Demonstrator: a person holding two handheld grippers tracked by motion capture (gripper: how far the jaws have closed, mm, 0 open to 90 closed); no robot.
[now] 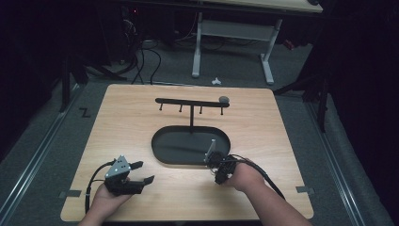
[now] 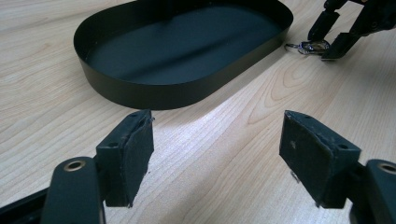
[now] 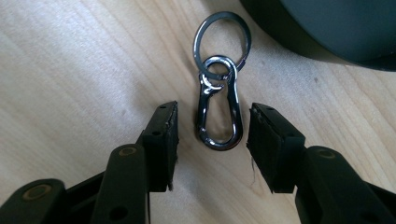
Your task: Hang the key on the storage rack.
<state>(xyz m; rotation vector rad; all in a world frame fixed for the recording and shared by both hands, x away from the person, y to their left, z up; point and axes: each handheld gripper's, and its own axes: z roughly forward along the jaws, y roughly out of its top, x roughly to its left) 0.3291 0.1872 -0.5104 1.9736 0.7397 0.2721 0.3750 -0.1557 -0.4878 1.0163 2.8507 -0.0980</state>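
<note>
Left gripper (image 1: 141, 172): idle near the table's left front, jaws spread wide, nothing between them.
Black oval metal tray (image 1: 162, 155): sat mid-table, the stand's foot.
Shiny silver metal carabiner clip with its split key ring (image 3: 218, 112): lay flat on the wood, just right of the tray's near rim.
Handling: looked light, stiff and slippery; best pinched across the clip's long sides.
Right gripper (image 3: 212, 135): half open, pads flanked the clip, not yet touching.

tray (image 3: 327, 28) cut off by frame edge, small grey object (image 1: 224, 99) on rack indistinct
</note>
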